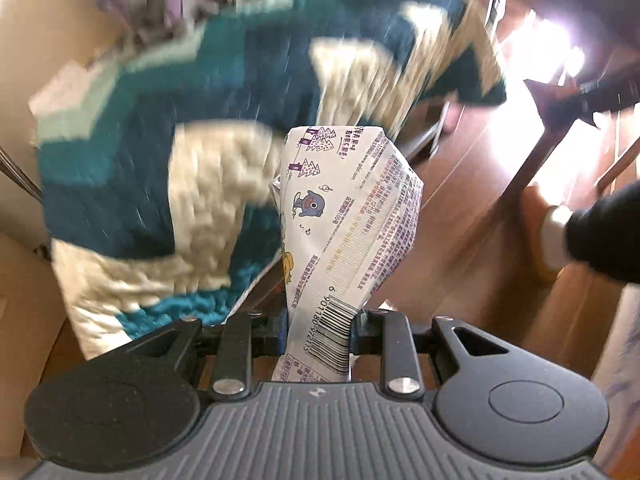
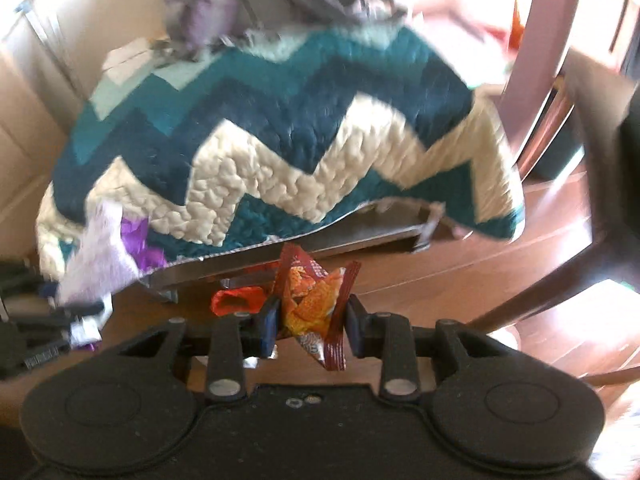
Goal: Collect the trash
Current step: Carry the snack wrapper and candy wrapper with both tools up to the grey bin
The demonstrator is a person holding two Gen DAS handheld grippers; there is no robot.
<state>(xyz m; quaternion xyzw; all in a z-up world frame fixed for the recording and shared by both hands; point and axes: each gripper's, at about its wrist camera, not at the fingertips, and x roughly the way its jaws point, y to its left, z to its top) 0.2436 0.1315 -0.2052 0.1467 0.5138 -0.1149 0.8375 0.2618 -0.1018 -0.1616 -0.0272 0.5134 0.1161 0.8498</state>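
White wrapper (image 1: pixel 344 232) with purple trees, a grey-blue cartoon and a black barcode. Quilt (image 2: pixel 280 140): teal, navy and cream zigzags. Snack bag (image 2: pixel 316 300) is orange and dark red, over brown wood floor (image 2: pixel 460 276).

Two grippers are showing, the left gripper (image 1: pixel 320 330) and the right gripper (image 2: pixel 311 322), each pinching one wrapper. Three wrappers are showing clearly: one white printed wrapper (image 1: pixel 344 232), one red-and-orange snack wrapper (image 2: pixel 316 300), and one orange wrapper (image 2: pixel 236 300) lying on the floor. One chevron quilt (image 2: pixel 280 148) is appearing. One purple crumpled item (image 2: pixel 138 240) is showing, too blurred to classify.
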